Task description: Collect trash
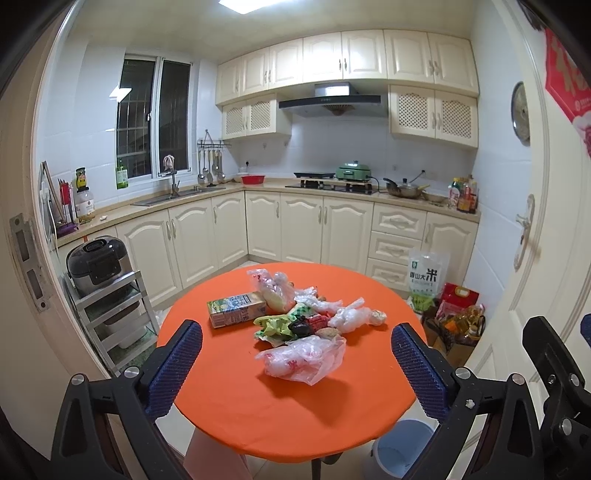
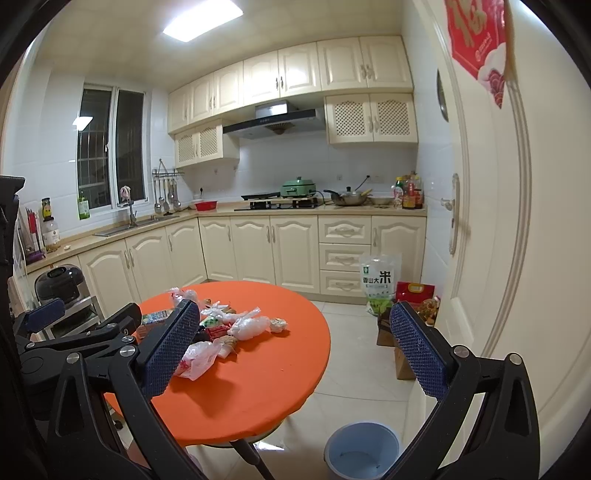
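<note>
The left claw hides part of the milk carton.

A kitchen lit by a bright ceiling panel. Cream wall cabinets run along the far wall above a black range hood, with matching base cabinets under a beige countertop. White tiles cover the walls. On the left, a dark barred window sits above a steel sink. A hob stands on the far counter. Near left, a metal rack carries what looks like a rice cooker. On the right stands a cream door bearing a red decoration. The floor is pale tile.
</note>
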Motion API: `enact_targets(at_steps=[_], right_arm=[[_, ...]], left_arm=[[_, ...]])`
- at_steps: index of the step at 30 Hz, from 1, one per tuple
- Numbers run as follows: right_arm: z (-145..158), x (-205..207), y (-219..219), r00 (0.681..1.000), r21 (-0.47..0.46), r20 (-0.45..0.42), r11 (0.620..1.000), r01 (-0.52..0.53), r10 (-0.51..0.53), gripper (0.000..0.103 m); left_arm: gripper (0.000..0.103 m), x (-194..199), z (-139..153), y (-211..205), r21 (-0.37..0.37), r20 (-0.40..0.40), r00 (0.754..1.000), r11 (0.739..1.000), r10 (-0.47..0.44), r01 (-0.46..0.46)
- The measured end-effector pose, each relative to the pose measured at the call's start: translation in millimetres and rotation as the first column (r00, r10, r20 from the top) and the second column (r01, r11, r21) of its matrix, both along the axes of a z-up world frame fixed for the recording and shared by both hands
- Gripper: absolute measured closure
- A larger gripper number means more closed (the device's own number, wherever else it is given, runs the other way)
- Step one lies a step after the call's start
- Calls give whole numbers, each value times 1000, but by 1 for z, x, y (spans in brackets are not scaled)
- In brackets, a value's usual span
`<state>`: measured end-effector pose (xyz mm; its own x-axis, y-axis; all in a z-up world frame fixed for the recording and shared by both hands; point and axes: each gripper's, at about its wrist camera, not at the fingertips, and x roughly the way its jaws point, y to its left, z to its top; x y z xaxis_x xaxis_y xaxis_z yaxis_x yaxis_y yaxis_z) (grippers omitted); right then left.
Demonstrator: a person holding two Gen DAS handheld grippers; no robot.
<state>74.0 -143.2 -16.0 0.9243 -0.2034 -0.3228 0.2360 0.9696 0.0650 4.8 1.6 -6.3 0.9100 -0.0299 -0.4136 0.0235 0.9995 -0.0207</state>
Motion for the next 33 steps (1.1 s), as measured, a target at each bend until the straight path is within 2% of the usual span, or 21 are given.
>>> enact_targets(at_steps=[33], right_arm=[[2,1,5,1000,-8,7,1000,8,-8,0]], left_arm=[[8,1,5,5,-9,-8,1000,1000,-7,7]])
